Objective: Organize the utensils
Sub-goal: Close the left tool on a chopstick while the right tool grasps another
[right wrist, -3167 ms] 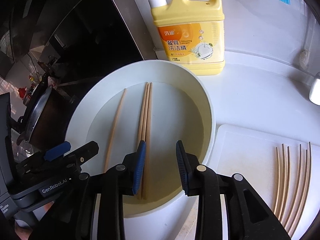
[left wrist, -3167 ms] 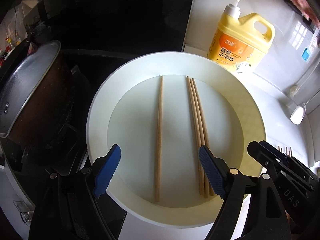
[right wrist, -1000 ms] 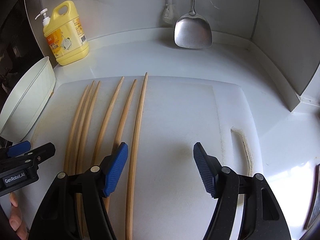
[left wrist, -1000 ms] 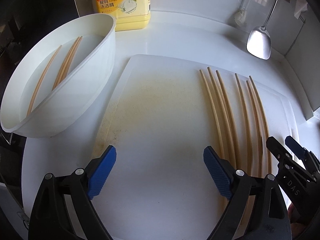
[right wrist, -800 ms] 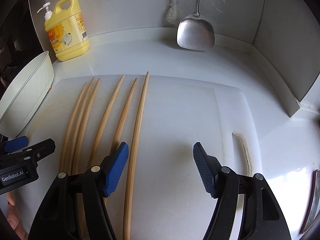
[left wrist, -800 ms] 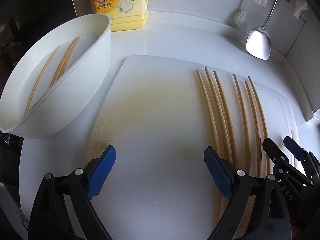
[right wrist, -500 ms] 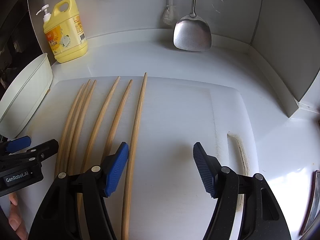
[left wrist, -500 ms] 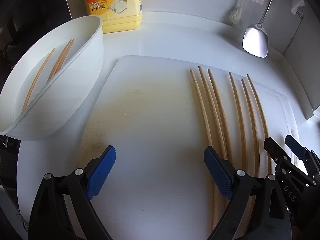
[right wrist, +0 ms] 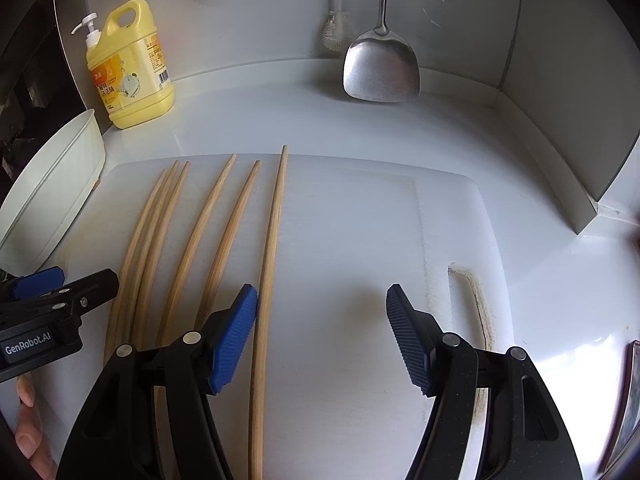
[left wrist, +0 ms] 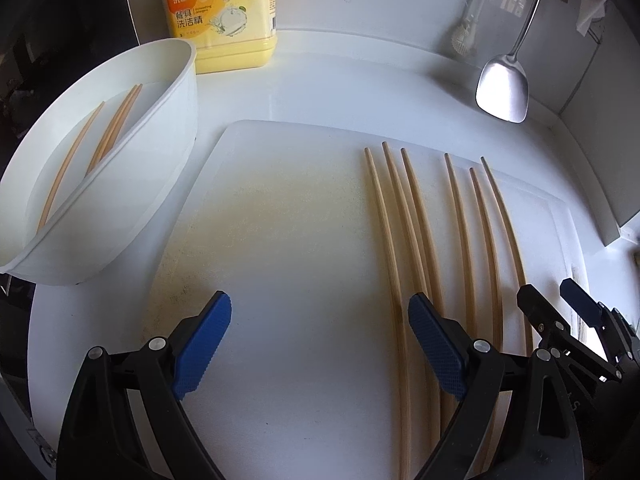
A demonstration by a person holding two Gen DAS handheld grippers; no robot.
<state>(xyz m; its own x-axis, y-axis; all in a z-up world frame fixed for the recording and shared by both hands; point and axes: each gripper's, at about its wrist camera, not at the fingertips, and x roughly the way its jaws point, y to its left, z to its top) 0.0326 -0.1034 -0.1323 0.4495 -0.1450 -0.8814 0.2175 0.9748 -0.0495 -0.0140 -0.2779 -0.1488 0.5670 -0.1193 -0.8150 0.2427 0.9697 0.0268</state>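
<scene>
Several wooden chopsticks lie side by side on a white cutting board. Three more chopsticks rest in a white bowl at the board's left. My left gripper hovers open over the board's bare middle, its right finger just above the leftmost chopstick. My right gripper is open too, above the board to the right of the chopsticks, with nothing between its fingers. Each gripper shows at the edge of the other's view.
A yellow dish-soap bottle stands behind the bowl. A metal spatula and a brush hang at the back wall. White walls close the right corner. A dark stove area lies left. A person's fingers hold the left gripper.
Over three seconds both grippers left the bowl for the cutting board. In the last second the left view shifted slightly, bowl and chopsticks drifting left; the right gripper stayed still. Both remain open.
</scene>
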